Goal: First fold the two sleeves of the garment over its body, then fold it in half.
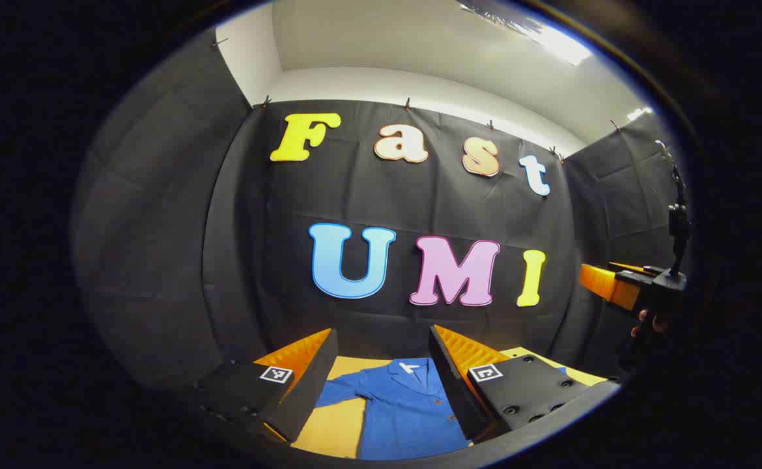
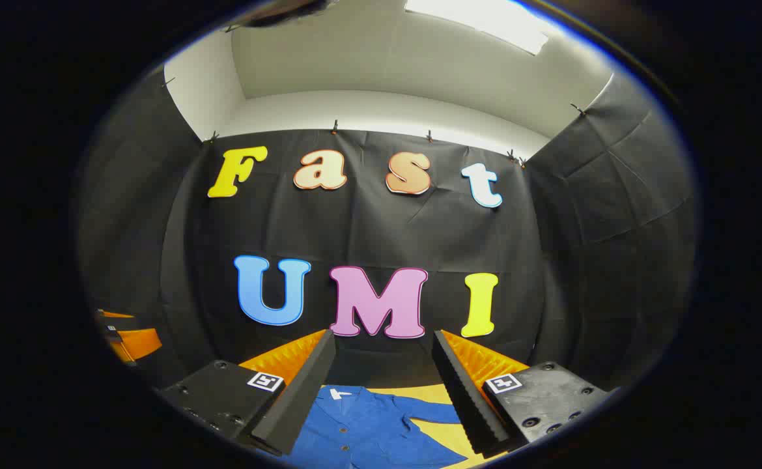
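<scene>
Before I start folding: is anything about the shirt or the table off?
Nothing stands out. The blue shirt lies flat on the yellow table, collar toward the wall, both sleeves still spread out. The left gripper and the right gripper are open above it, touching nothing.

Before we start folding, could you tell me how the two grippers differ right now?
The left gripper looks at the blue jacket's collar and one spread sleeve; the right gripper looks at the collar and the other sleeve. Both are open, held above the jacket and touching nothing.

Plain blue garment (image 1: 404, 407) (white collar tag (image 1: 409, 367)) on yellow table (image 1: 335, 426).
</scene>
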{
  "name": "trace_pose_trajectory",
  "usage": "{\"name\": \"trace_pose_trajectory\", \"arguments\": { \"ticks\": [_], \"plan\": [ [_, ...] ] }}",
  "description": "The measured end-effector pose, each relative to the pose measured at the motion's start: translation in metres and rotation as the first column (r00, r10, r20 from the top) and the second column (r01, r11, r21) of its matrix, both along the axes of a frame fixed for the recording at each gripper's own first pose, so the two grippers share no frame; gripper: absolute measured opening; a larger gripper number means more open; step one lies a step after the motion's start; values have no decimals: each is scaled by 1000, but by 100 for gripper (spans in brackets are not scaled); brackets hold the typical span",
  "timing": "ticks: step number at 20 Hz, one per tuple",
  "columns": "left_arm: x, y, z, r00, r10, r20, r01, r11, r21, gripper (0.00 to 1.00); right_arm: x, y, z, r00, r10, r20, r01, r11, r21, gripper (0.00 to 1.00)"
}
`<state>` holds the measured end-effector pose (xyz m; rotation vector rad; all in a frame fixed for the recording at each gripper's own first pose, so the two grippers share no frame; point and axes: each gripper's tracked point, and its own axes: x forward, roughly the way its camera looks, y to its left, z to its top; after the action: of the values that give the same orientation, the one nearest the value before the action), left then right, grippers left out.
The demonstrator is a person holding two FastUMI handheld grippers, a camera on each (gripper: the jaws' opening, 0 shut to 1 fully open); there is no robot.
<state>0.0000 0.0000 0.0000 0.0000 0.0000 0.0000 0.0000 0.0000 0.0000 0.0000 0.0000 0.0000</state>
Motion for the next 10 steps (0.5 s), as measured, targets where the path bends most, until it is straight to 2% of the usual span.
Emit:
{"name": "trace_pose_trajectory", "arguments": {
  "ticks": [3, 4, 5, 10],
  "plan": [
    [11, -2, 5, 1000, 3, 16, -4, 1000, 13, 81, 14, -7, -4, 1000, -19, 0, 19, 999, 29, 96],
    [16, -5, 2, 1000, -6, 9, 6, 1000, 13, 80, 18, -7, -7, 1000, -15, -5, 15, 999, 38, 92],
    [20, -5, 0, 1000, -5, 1, 5, 1000, 15, 81, 20, -7, -11, 1000, -10, -8, 10, 999, 39, 96],
    [40, -13, -8, 1000, 5, -23, -5, 1000, -3, 81, 35, -8, -26, 999, 11, -34, -10, 999, 31, 96]
  ]
}}
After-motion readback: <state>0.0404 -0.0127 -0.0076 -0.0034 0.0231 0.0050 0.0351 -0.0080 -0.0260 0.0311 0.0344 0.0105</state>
